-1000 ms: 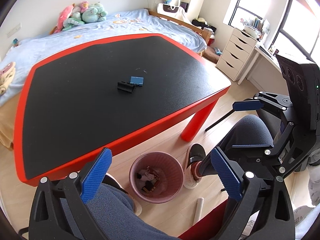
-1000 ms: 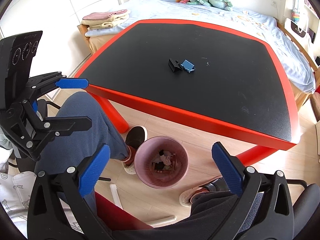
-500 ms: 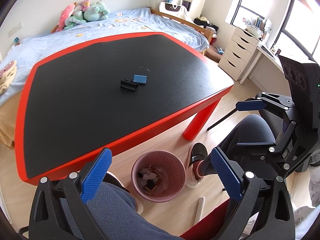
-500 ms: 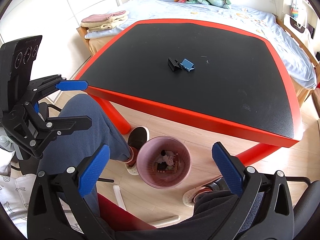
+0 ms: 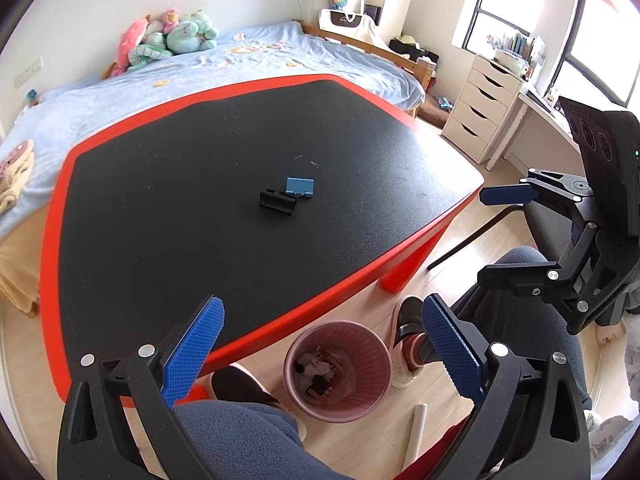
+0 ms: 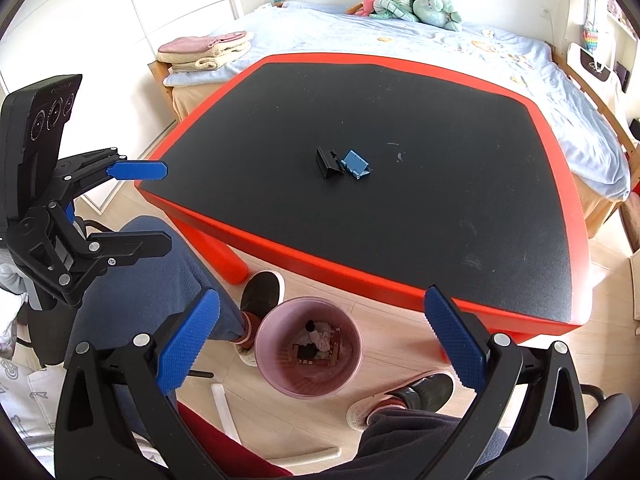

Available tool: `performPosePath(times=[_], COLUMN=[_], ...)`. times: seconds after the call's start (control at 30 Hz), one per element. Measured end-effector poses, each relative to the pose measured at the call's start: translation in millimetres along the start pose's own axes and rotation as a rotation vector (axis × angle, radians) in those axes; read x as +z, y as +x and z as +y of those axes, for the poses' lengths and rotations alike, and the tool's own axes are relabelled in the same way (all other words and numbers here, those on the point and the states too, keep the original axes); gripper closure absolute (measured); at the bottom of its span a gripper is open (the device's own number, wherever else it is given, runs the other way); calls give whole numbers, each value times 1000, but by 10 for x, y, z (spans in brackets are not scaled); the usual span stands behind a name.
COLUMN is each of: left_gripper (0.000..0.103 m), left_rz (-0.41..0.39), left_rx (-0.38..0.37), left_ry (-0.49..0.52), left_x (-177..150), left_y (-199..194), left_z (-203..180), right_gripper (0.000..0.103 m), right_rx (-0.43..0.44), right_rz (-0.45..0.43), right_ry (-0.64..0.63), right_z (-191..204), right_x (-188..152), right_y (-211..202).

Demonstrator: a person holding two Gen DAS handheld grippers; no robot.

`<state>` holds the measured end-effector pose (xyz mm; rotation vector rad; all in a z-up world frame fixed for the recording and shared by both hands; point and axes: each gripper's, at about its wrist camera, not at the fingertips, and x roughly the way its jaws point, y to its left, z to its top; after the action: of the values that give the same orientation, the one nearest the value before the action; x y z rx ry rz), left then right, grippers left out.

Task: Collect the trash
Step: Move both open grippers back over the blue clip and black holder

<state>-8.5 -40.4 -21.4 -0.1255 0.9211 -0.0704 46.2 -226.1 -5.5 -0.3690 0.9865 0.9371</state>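
A pink trash bin (image 5: 338, 372) stands on the floor by the table's near edge, with scraps inside; it also shows in the right wrist view (image 6: 308, 356). On the black table top (image 5: 180, 200) with its red rim lie a small black piece (image 5: 277, 201) and a small blue piece (image 5: 299, 188), touching; the right wrist view shows both, black (image 6: 329, 162) and blue (image 6: 355, 164). My left gripper (image 5: 320, 352) is open and empty above the bin and my knees. My right gripper (image 6: 316, 344) is open and empty above the bin.
My legs and shoes (image 6: 260, 292) flank the bin. A bed (image 5: 200, 76) with plush toys (image 5: 168, 40) lies behind the table. A white drawer unit (image 5: 484, 108) stands at the right. White tubes (image 6: 226, 412) lie on the floor. The other gripper shows at each view's side (image 5: 560, 248).
Both grippers have drifted slightly back and up from the table; the bin and table pieces sit a little lower in view. Both stay open and empty.
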Motion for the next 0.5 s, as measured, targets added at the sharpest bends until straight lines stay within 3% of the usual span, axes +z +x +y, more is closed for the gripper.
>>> performPosePath(times=[0.5], left_gripper=[8], left_rz=[40], left_rx=[2], left_ry=[68], left_x=[410], left_y=[443], left_z=[335], right_gripper=[3], right_rx=[-27], right_rz=[7], right_ry=[-124], right_z=[-323], right_x=[628], right_y=[500])
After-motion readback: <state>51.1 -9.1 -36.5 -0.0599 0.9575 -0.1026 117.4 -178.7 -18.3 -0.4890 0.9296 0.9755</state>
